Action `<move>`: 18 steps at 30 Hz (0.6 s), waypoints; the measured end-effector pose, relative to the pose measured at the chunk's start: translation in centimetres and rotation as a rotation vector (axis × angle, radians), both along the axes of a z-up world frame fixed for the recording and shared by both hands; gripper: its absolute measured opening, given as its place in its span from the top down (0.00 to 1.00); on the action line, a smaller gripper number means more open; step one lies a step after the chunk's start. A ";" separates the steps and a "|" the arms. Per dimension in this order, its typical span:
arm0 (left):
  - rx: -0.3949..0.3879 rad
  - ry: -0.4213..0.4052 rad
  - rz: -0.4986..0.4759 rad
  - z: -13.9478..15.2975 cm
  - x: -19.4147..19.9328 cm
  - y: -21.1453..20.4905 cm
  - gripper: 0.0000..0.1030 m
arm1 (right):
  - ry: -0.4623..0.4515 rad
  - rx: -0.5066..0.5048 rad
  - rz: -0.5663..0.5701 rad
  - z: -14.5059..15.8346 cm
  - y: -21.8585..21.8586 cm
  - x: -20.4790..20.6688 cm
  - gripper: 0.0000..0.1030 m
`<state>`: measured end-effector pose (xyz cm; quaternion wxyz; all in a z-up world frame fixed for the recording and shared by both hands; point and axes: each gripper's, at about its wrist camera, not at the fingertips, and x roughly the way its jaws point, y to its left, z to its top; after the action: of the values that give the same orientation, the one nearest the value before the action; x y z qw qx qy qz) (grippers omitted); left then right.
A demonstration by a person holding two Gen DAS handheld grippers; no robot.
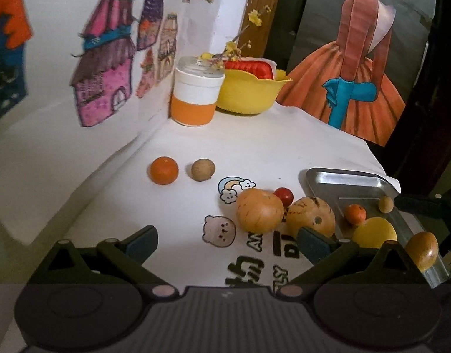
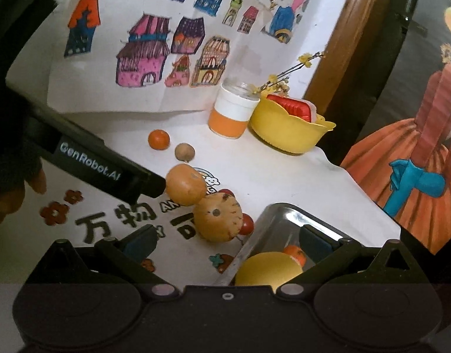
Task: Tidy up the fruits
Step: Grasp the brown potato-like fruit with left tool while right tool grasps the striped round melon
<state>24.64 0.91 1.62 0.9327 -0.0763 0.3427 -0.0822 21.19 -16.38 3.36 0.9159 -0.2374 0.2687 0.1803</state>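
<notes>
1. Metal tray (image 1: 355, 182) lies ahead-right of the left gripper (image 1: 227, 242), holding four fruits.
2. Both grippers' jaws stand apart, empty; right gripper (image 2: 227, 242) hovers over the tray's near corner.
3. Two tan fruits (image 1: 259, 210) sit just ahead between the left fingers.

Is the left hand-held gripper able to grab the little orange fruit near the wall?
Probably yes. The left hand-held gripper is open and empty, and the small orange fruit sits alone on bare table, with only the brown ball beside it, not touching.
</notes>
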 end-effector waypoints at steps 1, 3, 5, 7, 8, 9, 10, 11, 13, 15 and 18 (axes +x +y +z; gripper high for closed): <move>-0.002 0.008 0.000 -0.1 0.4 -0.1 0.00 | 0.005 -0.004 0.005 -0.2 0.0 0.3 0.01; -0.003 0.022 0.001 -0.4 1.0 -0.3 0.00 | 0.012 -0.008 0.012 -0.6 0.0 0.8 0.03; 0.000 0.030 0.001 -0.7 1.5 -0.5 0.00 | 0.021 -0.014 0.024 -0.9 0.0 1.3 0.06; 0.003 0.035 0.005 -0.9 1.9 -0.7 0.00 | 0.026 -0.017 0.035 -1.1 0.1 1.7 0.08; 0.001 0.039 0.004 -1.0 2.1 -0.7 0.00 | 0.028 -0.018 0.040 -1.2 0.2 2.0 0.09; -0.003 0.046 0.001 -1.1 2.4 -0.8 0.01 | 0.031 -0.019 0.043 -1.3 0.2 2.3 0.10; -0.007 0.052 -0.002 -1.2 2.5 -0.9 0.01 | 0.035 -0.021 0.048 -1.4 0.4 2.5 0.12; -0.012 0.053 -0.004 -1.3 2.7 -1.0 0.01 | 0.036 -0.021 0.053 -1.4 0.5 2.6 0.14; -0.020 0.047 -0.008 -1.3 2.9 -1.2 0.01 | 0.038 -0.022 0.060 -1.5 0.6 2.8 0.15; -0.023 0.039 -0.022 -1.3 3.1 -1.5 0.01 | 0.045 -0.023 0.065 -1.6 0.7 3.0 0.17; -0.023 0.035 -0.038 -1.4 3.3 -1.9 0.01 | 0.056 -0.021 0.071 -1.7 0.9 3.4 0.20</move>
<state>27.97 -1.03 0.18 0.9239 -0.0817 0.3595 -0.1026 24.55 -15.52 1.61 0.8985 -0.2512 0.2876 0.2164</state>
